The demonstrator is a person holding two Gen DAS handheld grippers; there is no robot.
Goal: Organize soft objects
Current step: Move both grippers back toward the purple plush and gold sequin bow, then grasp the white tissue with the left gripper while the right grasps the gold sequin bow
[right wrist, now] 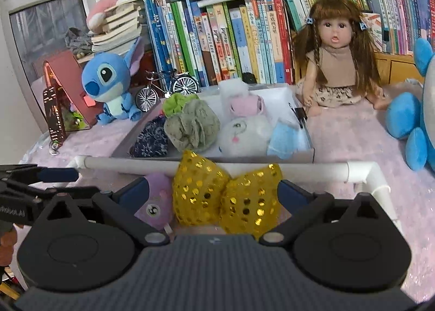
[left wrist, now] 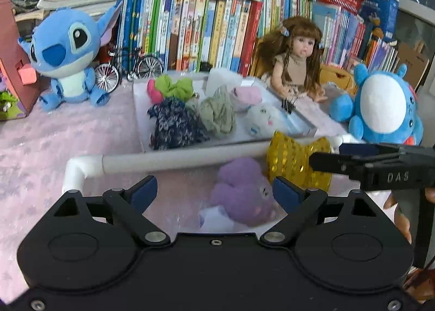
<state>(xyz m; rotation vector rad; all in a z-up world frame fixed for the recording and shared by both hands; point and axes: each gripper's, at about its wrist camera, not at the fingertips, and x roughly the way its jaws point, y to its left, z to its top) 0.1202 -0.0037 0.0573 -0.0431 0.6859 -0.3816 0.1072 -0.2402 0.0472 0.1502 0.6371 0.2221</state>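
Here, the gold sequined bow [right wrist: 227, 197] lay against the white pipe frame [right wrist: 130, 165], the purple plush [left wrist: 242, 191] beside it. Beyond the frame, the white tray [right wrist: 274, 95] held scrunchies and plush toys. Left gripper [left wrist: 214, 192] and right gripper [right wrist: 213, 194] stood spread, gripping nothing.

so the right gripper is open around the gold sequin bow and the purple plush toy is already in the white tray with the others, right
Not quite. The purple plush toy is not in the white tray; it lies on the near side of the white pipe, between the fingers of the open left gripper, as the left wrist view shows. The right gripper is indeed open around the gold sequin bow.
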